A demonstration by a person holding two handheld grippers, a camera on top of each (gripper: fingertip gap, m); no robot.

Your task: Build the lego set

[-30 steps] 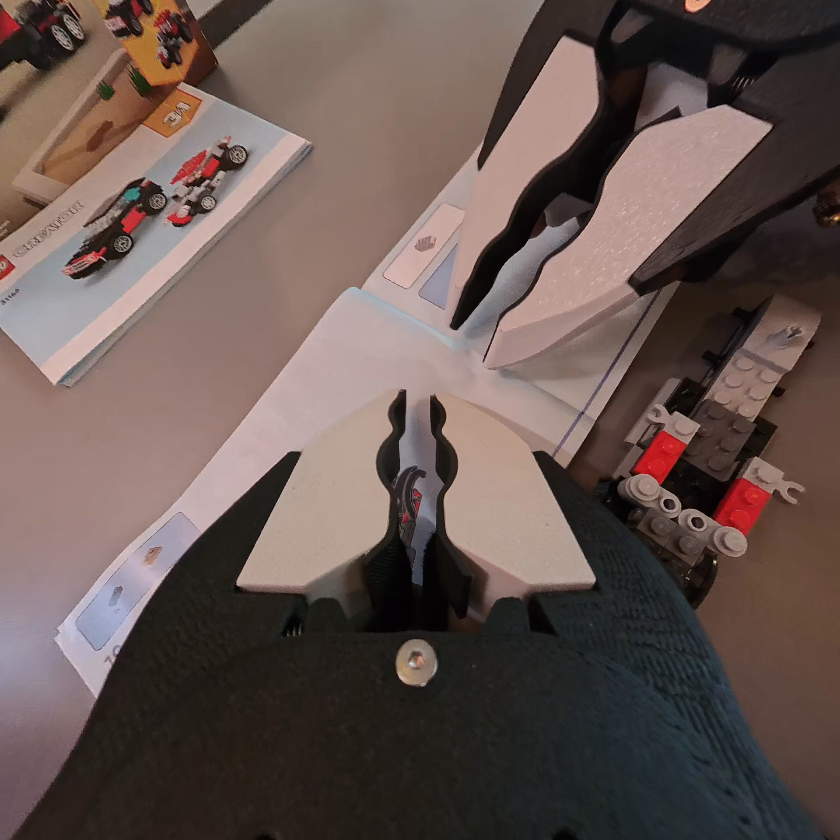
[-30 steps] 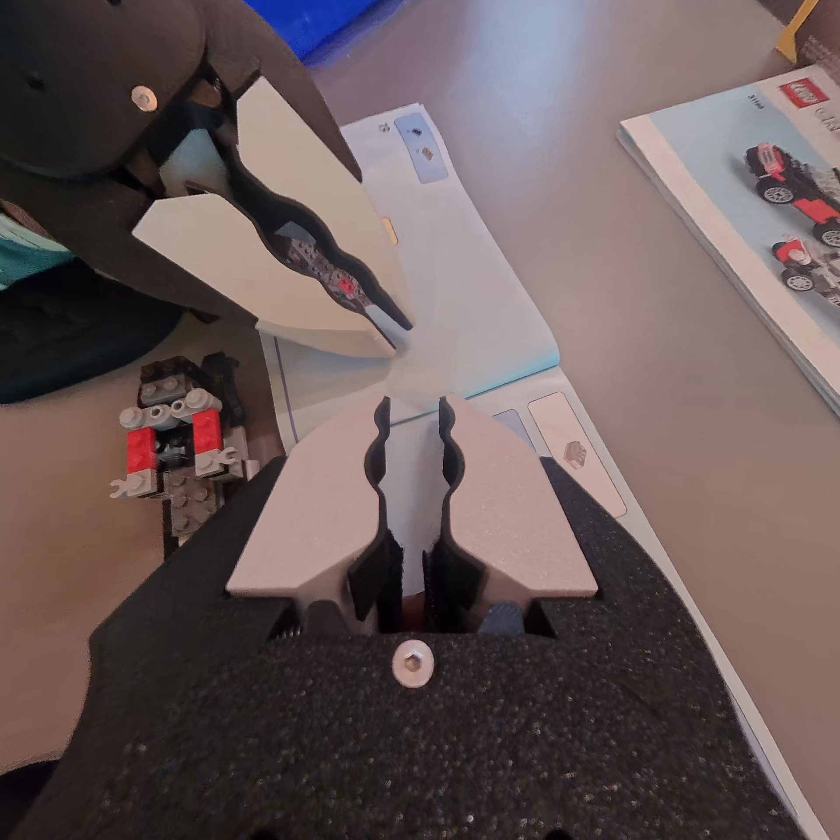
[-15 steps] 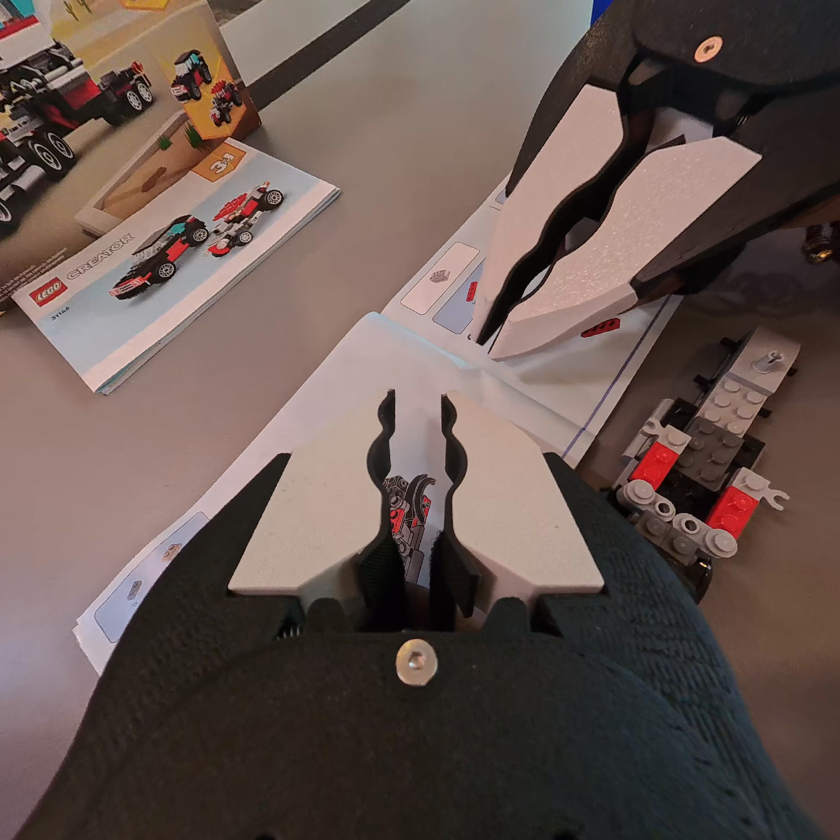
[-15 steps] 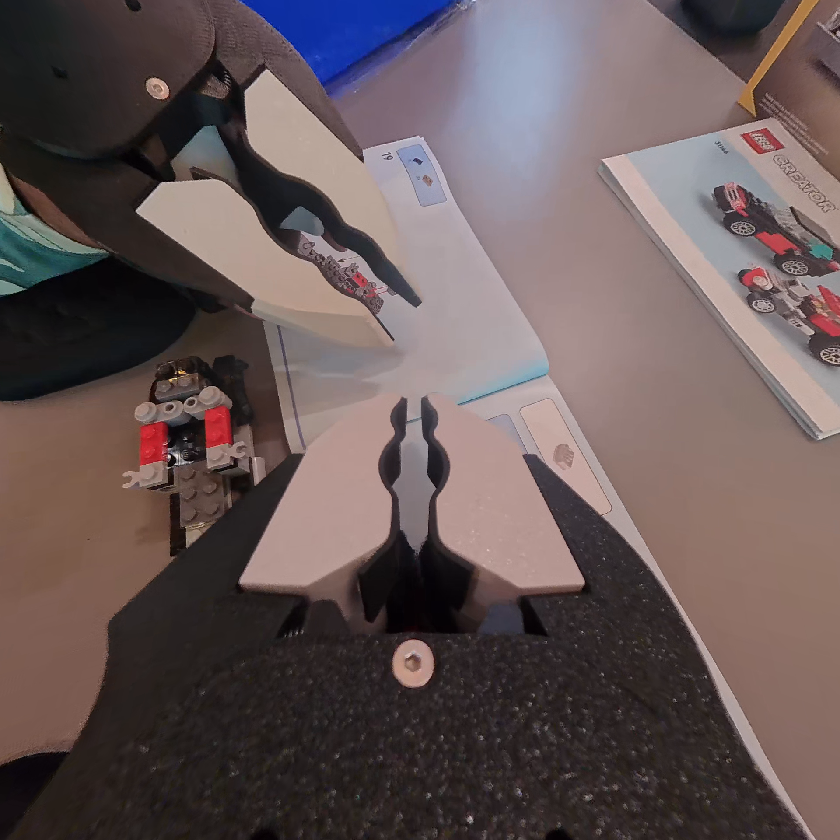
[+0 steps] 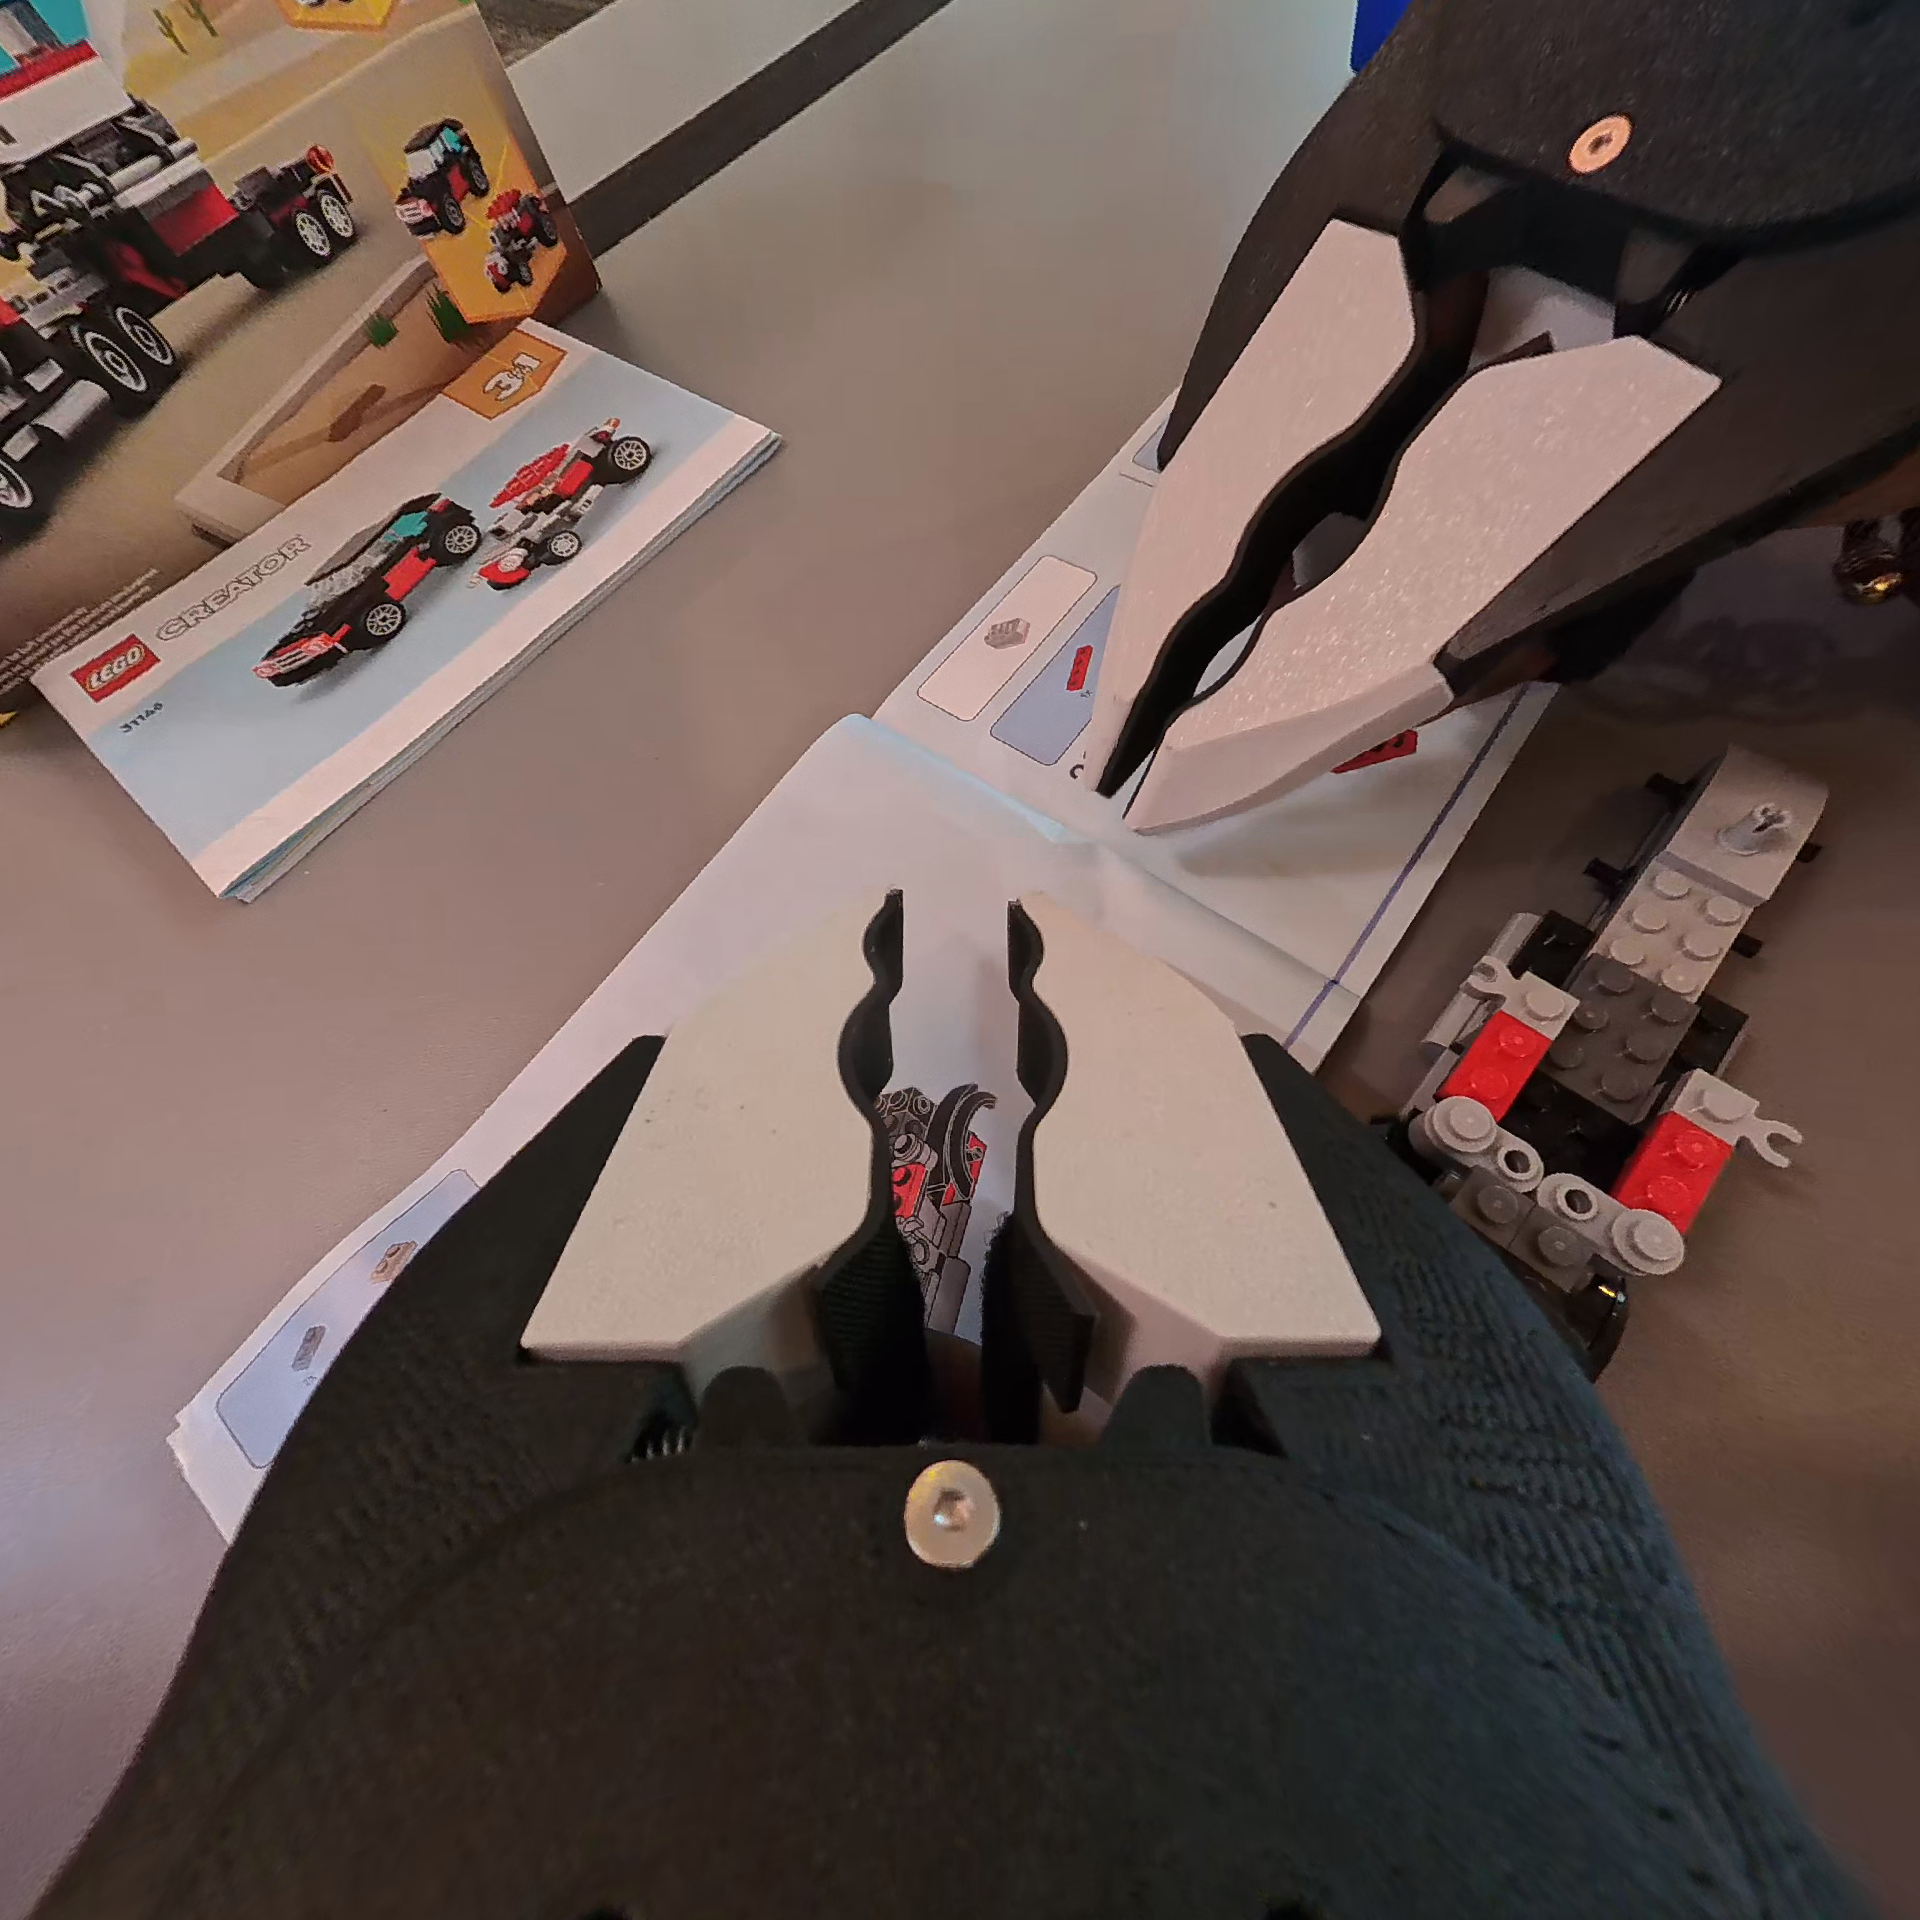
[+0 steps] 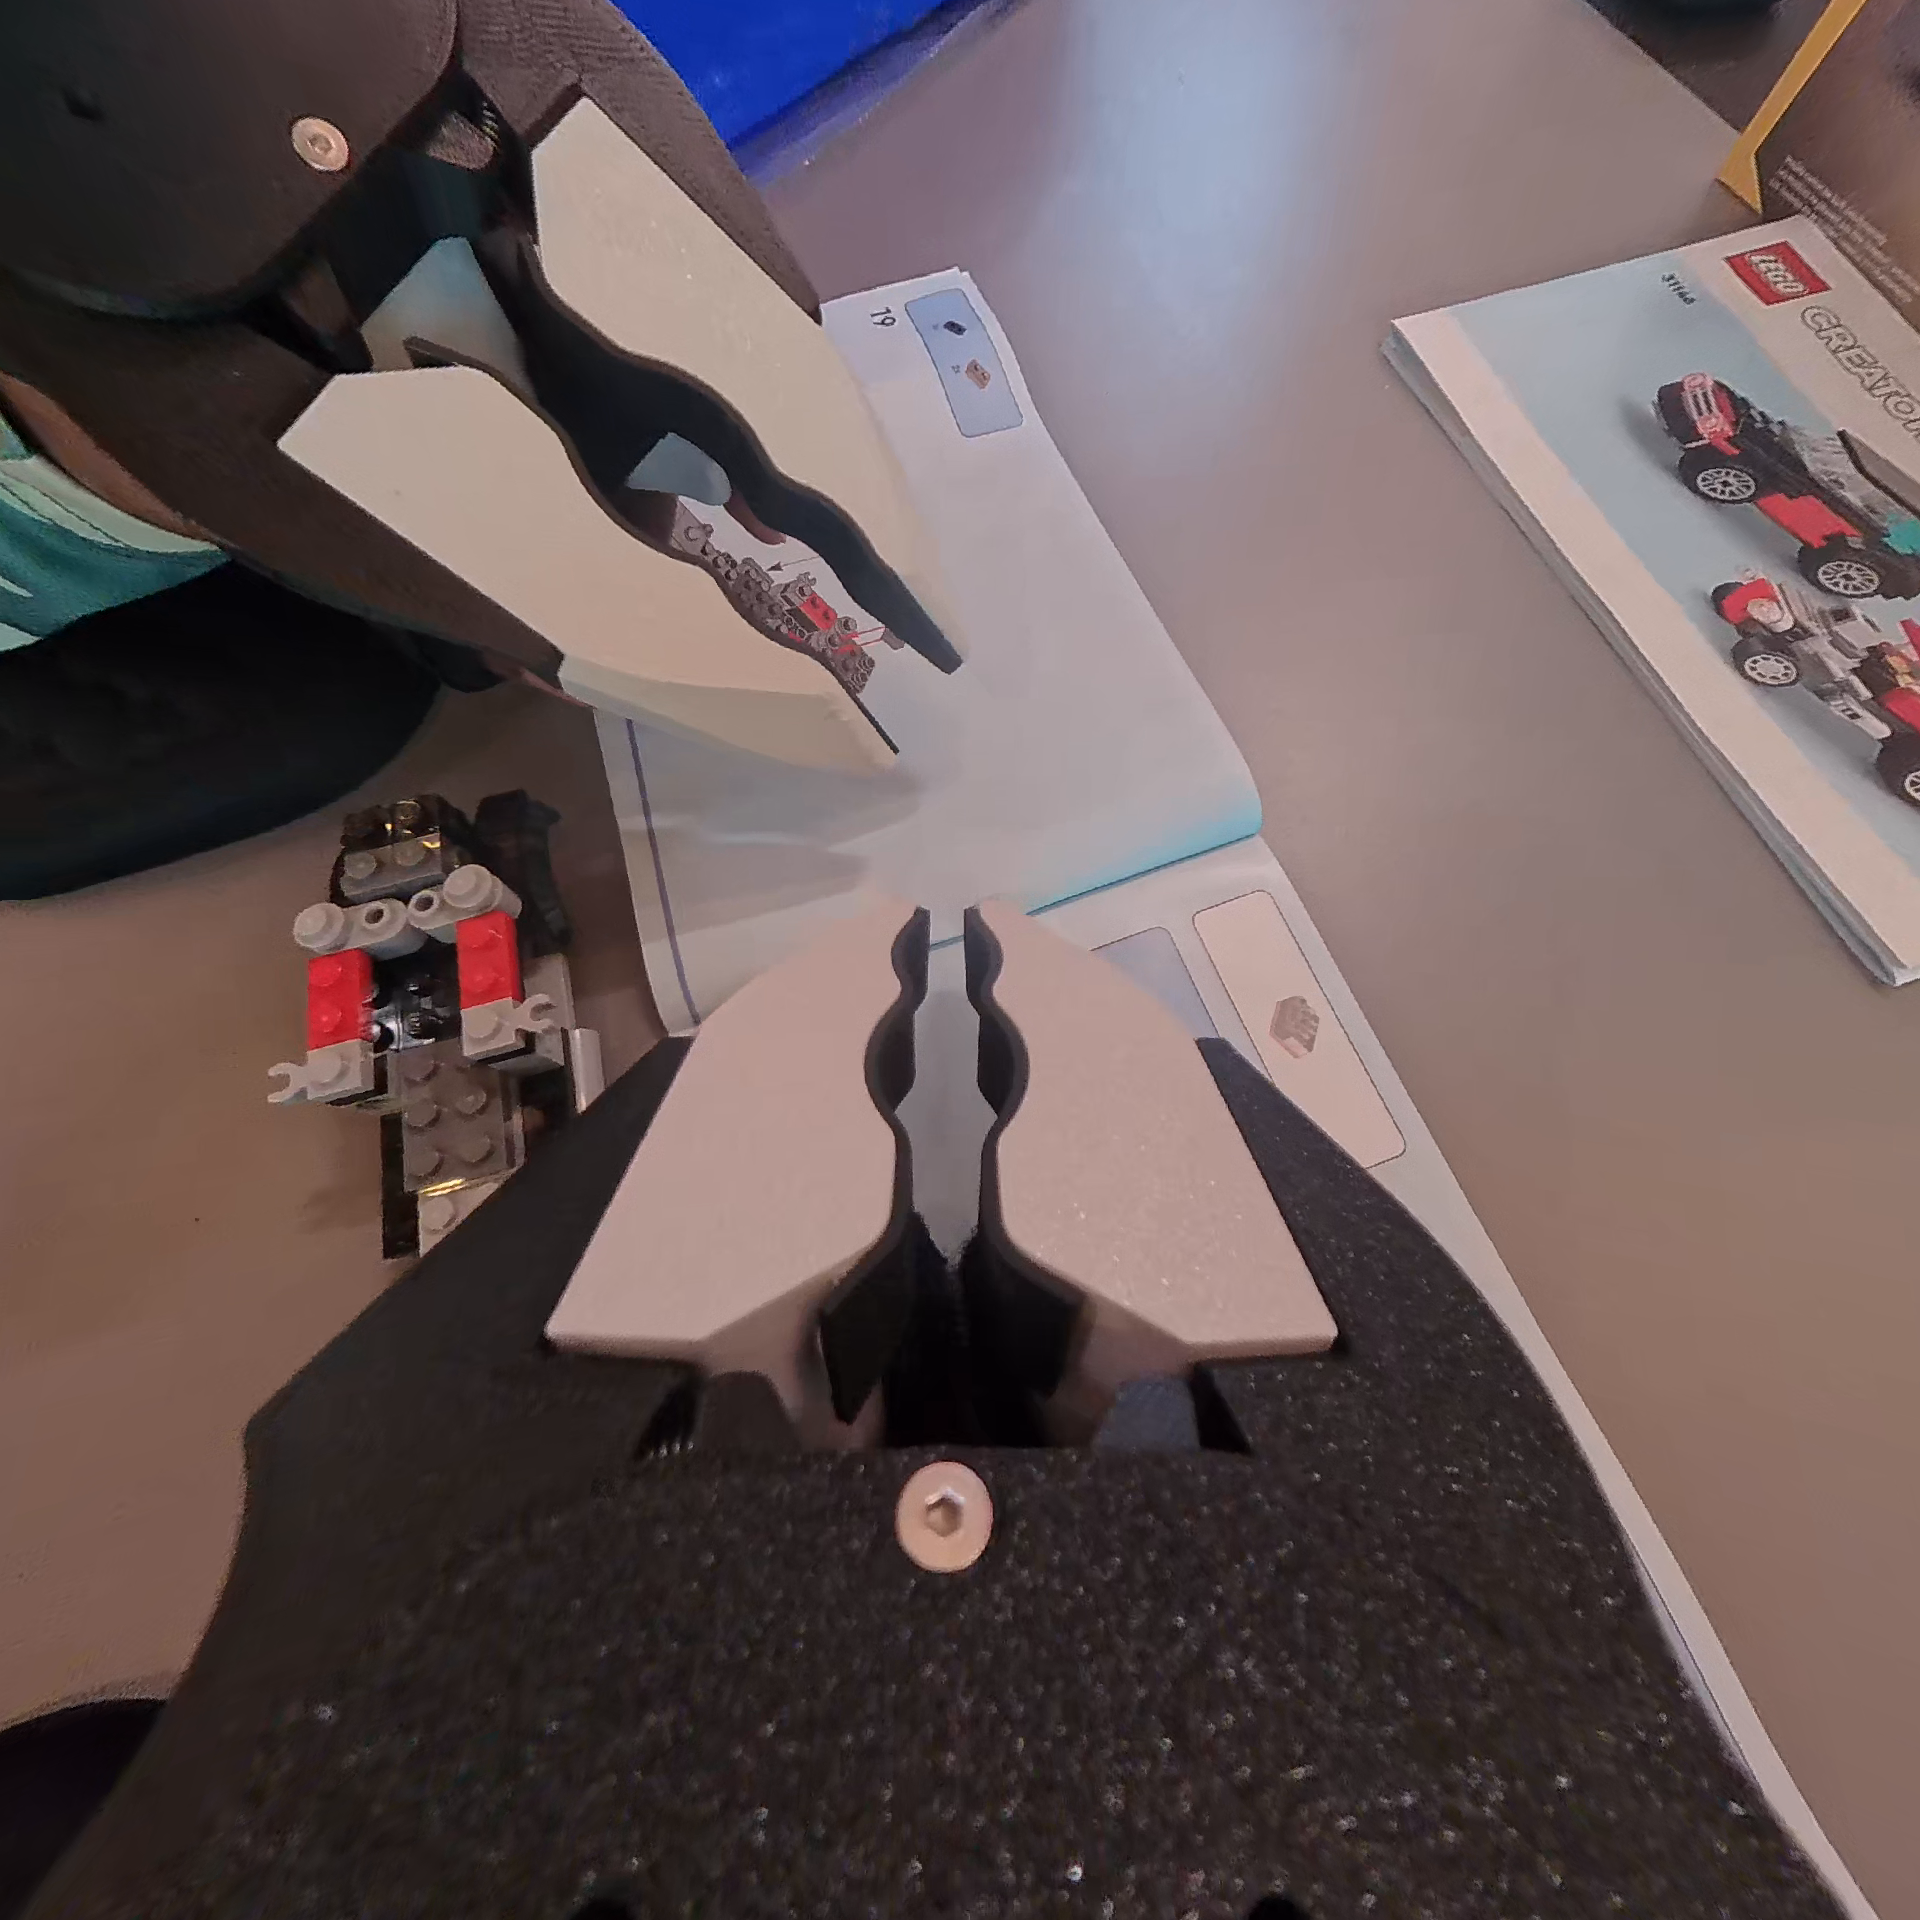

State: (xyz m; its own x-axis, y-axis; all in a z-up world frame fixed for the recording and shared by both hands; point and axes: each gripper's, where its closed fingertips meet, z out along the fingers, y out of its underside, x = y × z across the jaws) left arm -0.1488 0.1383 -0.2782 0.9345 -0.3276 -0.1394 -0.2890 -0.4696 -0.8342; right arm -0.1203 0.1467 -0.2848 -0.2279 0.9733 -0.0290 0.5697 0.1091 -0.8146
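An open instruction booklet (image 5: 748,914) lies on the grey table and also shows in the right wrist view (image 6: 1091,675). My left gripper (image 5: 954,912) hovers over its near page, open and empty. It shows from the other side in the right wrist view (image 6: 920,707). My right gripper (image 6: 945,920) is over the booklet's fold, its jaws nearly together with nothing seen between them. In the left wrist view its tips (image 5: 1130,808) point down at the far page. A partly built black, grey and red lego vehicle (image 5: 1621,1049) lies beside the booklet, apart from both grippers (image 6: 426,1018).
A closed instruction booklet (image 5: 416,582) lies off to the side, also in the right wrist view (image 6: 1714,540). The lego box (image 5: 208,208) stands behind it. A blue object (image 6: 790,52) is at the table's far edge. A person's dark and teal clothing (image 6: 104,623) is close by. Less than 4 cm separates the two grippers' tips.
My left gripper's jaws have opened wider. My right gripper's jaws have closed to a narrow slit. Both grippers have drawn back a little from the booklet.
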